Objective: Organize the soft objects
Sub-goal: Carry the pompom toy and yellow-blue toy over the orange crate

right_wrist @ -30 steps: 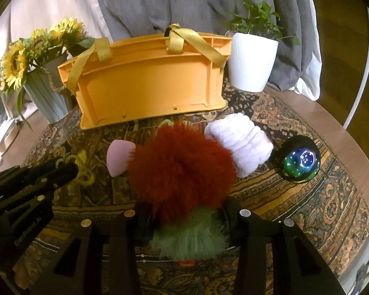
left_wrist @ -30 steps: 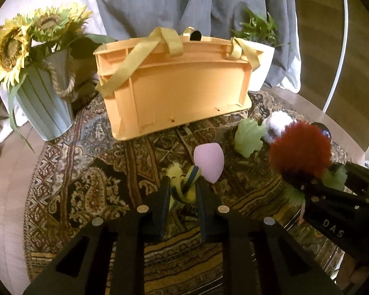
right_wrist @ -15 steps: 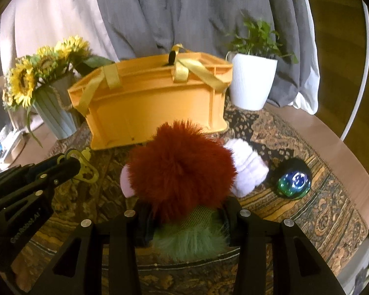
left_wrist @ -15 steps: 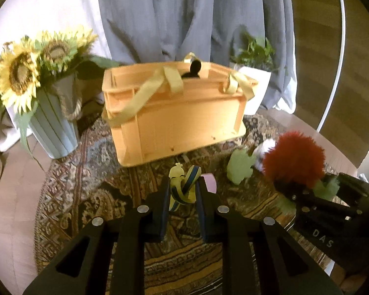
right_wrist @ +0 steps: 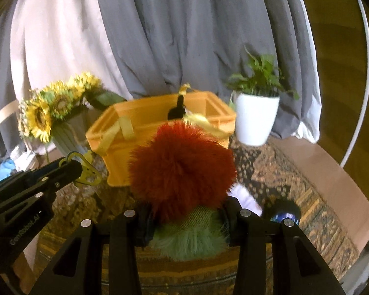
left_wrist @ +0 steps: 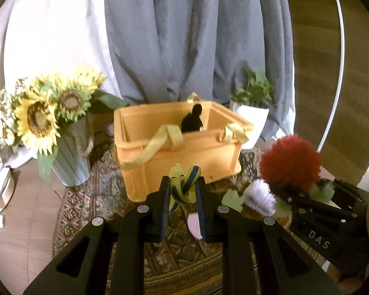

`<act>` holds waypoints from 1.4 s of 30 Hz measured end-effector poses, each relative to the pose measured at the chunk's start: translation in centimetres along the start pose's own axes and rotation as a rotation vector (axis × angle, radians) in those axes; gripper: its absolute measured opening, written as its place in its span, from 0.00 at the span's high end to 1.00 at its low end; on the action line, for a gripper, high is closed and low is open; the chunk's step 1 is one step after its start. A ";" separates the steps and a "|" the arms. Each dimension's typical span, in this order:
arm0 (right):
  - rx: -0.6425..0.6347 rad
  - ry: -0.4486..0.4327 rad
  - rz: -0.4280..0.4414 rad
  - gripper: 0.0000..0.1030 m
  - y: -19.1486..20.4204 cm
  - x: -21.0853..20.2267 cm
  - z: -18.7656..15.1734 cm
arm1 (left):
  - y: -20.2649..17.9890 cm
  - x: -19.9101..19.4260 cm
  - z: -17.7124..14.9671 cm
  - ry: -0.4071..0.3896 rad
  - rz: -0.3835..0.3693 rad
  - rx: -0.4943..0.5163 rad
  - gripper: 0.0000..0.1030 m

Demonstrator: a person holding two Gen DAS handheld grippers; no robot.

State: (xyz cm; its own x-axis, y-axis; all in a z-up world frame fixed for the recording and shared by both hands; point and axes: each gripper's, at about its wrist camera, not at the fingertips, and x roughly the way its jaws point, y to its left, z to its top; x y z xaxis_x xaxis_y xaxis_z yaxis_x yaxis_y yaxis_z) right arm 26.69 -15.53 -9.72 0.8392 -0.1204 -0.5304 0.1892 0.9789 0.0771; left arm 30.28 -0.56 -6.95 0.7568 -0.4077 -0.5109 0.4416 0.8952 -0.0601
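1. Where the patterned cloth covers the round table (left_wrist: 91,211), bare wood shows only at the table's outer edge, seen at the left in the left wrist view and at the right in the right wrist view.
2. Orange basket (left_wrist: 184,157): stands upright on the cloth ahead of both grippers, mouth open upward, yellow strap handles (left_wrist: 157,145) draped over its near rim; a black soft object (left_wrist: 193,123) stands inside it.
3. Sunflower pot (left_wrist: 69,157): just left of the basket; white potted plant (right_wrist: 254,120) just right of it, so the basket's sides are flanked and only its near face is open.
4. Right gripper (right_wrist: 187,218): closed on a red and green pompom (right_wrist: 182,169), held above the cloth in front of the basket.
5. Left gripper (left_wrist: 183,191): closed on a yellow and blue knotted rope toy (left_wrist: 183,186), raised before the basket's near wall.
6. White fluffy object (left_wrist: 258,196), green soft piece (left_wrist: 231,196) and pink sponge (left_wrist: 195,225): lie on the cloth between the two grippers.
7. Dark glittery ball (right_wrist: 286,212): on the cloth at the right, partly hidden.
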 end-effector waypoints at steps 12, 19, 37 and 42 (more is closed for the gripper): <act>-0.012 -0.105 0.068 0.59 -1.4 -0.7 4.9 | -1.1 -1.1 4.0 -0.115 0.061 -0.040 0.80; -0.012 -0.159 0.093 0.59 -2.1 -0.4 7.5 | -1.3 -1.1 6.1 -0.167 0.091 -0.033 0.80; -0.029 -0.201 0.178 0.59 -1.2 5.1 13.8 | 0.8 2.5 10.9 -0.233 0.139 -0.012 0.80; -0.048 -0.166 0.196 0.59 0.1 7.7 14.4 | 2.1 4.6 11.7 -0.219 0.145 -0.018 0.80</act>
State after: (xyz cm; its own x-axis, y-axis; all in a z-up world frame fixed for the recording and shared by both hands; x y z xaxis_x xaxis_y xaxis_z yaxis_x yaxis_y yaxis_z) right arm 40.57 -18.75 -1.63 0.9303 0.0507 -0.3633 -0.0062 0.9924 0.1229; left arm 40.35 -2.65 0.61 0.8987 -0.3024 -0.3176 0.3137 0.9494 -0.0161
